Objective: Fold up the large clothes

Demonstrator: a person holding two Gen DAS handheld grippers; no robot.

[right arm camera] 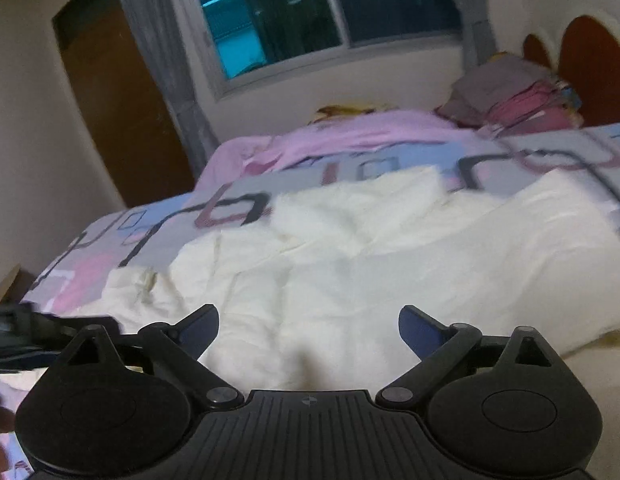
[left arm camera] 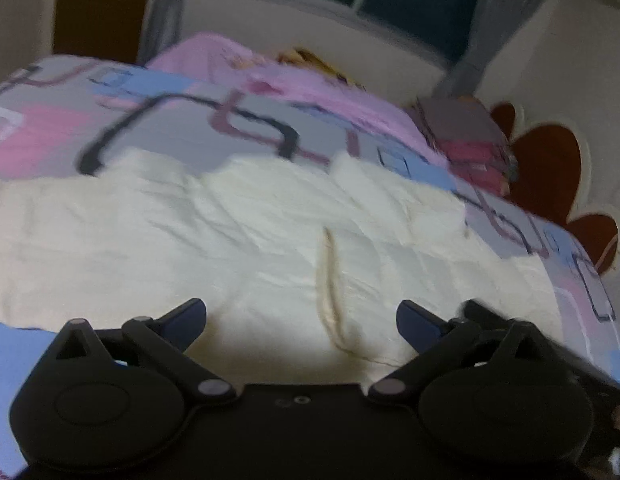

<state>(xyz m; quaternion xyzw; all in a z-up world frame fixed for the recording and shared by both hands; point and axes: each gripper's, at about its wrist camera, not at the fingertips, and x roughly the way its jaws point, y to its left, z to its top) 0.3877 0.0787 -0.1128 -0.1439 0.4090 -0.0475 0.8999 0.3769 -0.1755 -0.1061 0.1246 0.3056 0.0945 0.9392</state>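
Note:
A large cream garment [left arm camera: 237, 232] lies spread and creased on the patterned bedspread [left arm camera: 157, 120]; a long fold seam [left arm camera: 329, 280] runs down its near part. My left gripper [left arm camera: 301, 320] hovers over the garment's near edge, open, nothing between its fingers. In the right wrist view the same cream garment [right arm camera: 370, 248] fills the middle of the bed, and my right gripper [right arm camera: 309, 330] stands open above it with its jaws wide and empty. The other gripper's black body [right arm camera: 25, 328] shows at the left edge of that view.
A pink sheet [left arm camera: 293, 80] lies beyond the garment. A stack of folded clothes [right arm camera: 514, 96] sits near the red and cream headboard [right arm camera: 590, 68]. A window [right arm camera: 310, 12] with grey curtains and a brown door [right arm camera: 117, 112] stand behind the bed.

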